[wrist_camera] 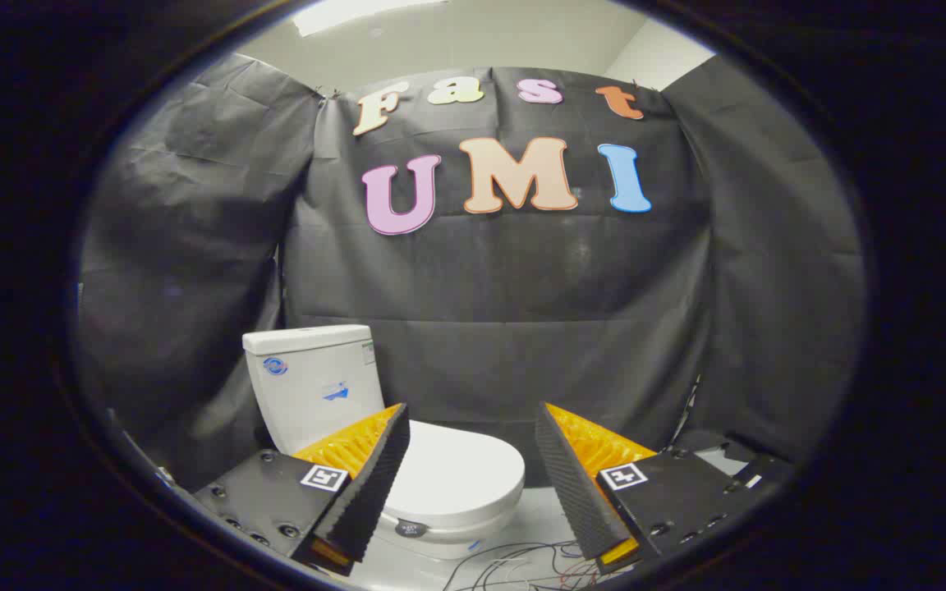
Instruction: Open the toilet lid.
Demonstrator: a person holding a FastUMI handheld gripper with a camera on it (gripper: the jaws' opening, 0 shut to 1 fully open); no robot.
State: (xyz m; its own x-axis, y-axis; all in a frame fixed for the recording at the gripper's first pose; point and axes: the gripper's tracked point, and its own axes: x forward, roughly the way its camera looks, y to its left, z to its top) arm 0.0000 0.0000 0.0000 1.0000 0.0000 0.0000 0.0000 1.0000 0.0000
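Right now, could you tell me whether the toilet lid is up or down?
Down: the toilet lid lies flat over the bowl, ahead of the tank. The tool is open, gripping nothing.

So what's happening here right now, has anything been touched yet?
The handheld gripper is open and holds nothing. Its two fingers point toward a white toilet in front of the black cloth wall. The toilet lid is down, flat on the bowl, partly between the fingers and just beyond them. The tank rises behind the left finger. Loose wires lie on the floor by the bowl.
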